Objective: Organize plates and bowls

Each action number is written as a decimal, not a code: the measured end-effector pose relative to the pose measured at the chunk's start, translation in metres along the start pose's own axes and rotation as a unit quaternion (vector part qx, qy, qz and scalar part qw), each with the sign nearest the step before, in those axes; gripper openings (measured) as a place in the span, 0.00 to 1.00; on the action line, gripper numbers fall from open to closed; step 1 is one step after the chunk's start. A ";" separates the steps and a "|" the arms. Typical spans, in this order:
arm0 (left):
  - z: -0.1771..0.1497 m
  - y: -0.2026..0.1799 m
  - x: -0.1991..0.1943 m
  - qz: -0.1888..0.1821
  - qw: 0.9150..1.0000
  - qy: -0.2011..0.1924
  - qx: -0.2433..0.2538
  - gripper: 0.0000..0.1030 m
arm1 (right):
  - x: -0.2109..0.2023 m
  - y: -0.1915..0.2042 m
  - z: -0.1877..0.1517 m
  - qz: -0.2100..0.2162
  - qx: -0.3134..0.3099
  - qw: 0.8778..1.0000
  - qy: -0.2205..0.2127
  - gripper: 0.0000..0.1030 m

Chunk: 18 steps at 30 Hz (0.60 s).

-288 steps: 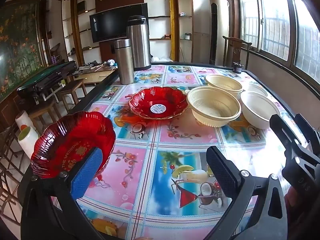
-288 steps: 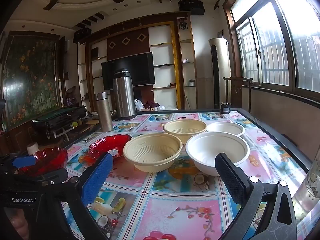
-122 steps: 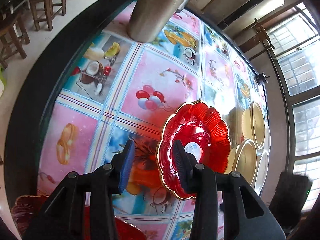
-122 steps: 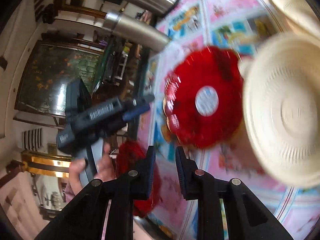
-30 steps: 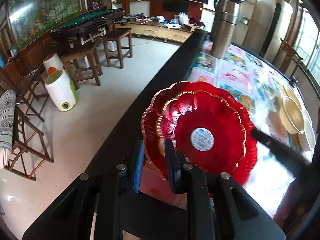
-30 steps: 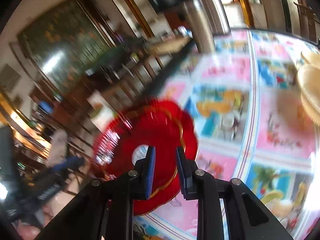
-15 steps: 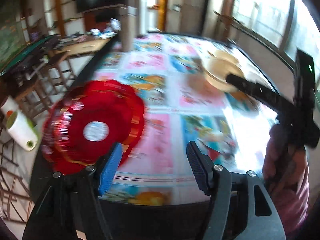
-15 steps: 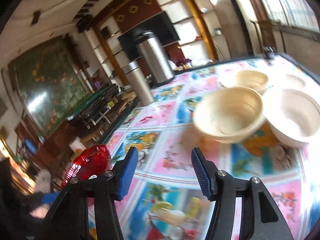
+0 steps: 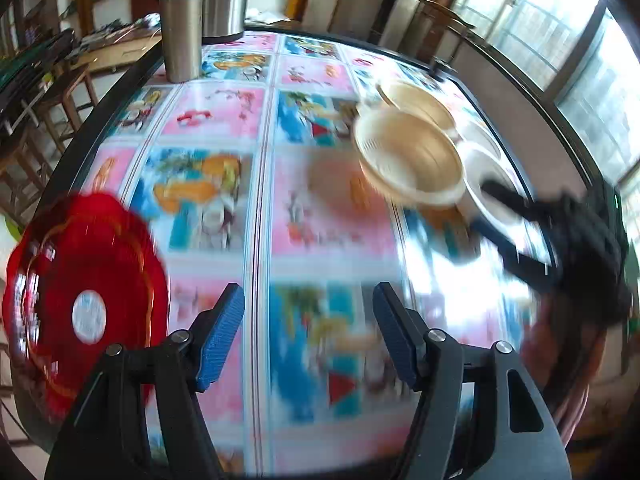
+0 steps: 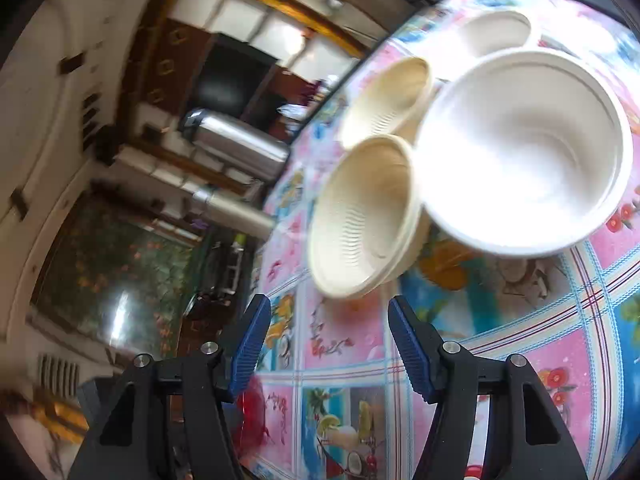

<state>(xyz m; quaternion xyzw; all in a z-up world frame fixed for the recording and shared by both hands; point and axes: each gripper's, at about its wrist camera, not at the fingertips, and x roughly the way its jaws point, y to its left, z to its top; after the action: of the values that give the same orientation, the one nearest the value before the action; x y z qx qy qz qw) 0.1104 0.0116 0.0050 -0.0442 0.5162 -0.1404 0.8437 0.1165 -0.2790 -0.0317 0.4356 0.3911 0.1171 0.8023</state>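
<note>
We have both tools empty. Our left gripper (image 9: 308, 334) stands with its blue pads spread wide over the patterned tablecloth (image 9: 332, 216), nothing between them, and our right gripper (image 10: 330, 346) is parted just the same, aimed at the bowls. We judge this spread is deliberate: the red plates (image 9: 82, 276) already sit nested at the table's near-left edge, at about 9 o'clock from the left gripper, so the bowls look like the next job and the jaws need room to take a rim.

In the right wrist view the cream ribbed bowl (image 10: 362, 216) lies at 12 o'clock just beyond the pads, its rim touching the large white bowl (image 10: 524, 152) at 1 o'clock. A second cream bowl (image 10: 386, 100) and a smaller white bowl (image 10: 494, 32) sit farther off along the same line. Keeping them clustered should make stacking by kind short work.

Much is hard to read. The left view is smeared by motion, so we cannot count the red plates for certain, and the right gripper there is only a dark blur at 2 o'clock. Two steel flasks (image 9: 182, 26) are cut off at the top. In the right view the red plates show only as a sliver behind the left finger
</note>
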 end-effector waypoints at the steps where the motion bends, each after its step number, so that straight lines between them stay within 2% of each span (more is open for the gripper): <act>1: 0.014 -0.001 0.006 -0.004 1.000 0.003 -0.007 0.64 | 0.002 -0.002 0.006 -0.002 0.014 1.000 -0.002 0.62; 3: 0.037 -0.001 0.020 0.000 1.000 0.006 -0.025 0.64 | 0.008 -0.006 0.010 -0.007 0.027 1.000 -0.002 0.62; 8: 0.083 0.002 0.065 -0.030 0.996 0.042 -0.078 0.64 | 0.025 -0.021 0.022 -0.007 0.043 0.999 -0.006 0.62; 10: 0.093 -0.002 0.077 -0.032 0.995 0.044 -0.083 0.64 | 0.030 -0.027 0.022 -0.006 0.049 0.999 0.011 0.62; 12: 0.098 -0.006 0.087 -0.028 0.995 0.042 -0.087 0.64 | 0.034 -0.032 0.026 0.020 0.054 0.998 0.024 0.62; 15: 0.103 -0.010 0.102 -0.033 0.993 0.051 -0.098 0.64 | 0.033 -0.034 0.028 -0.010 0.048 0.999 0.006 0.62; 18: 0.106 -0.015 0.108 -0.041 0.992 0.051 -0.104 0.64 | 0.034 -0.034 0.029 -0.004 0.052 0.999 0.009 0.62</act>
<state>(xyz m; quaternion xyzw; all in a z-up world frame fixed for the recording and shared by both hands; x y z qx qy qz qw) 0.2476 -0.0410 -0.0352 -0.1452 0.5678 -0.1225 0.8010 0.1550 -0.2986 -0.0677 0.4736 0.4057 0.0971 0.7757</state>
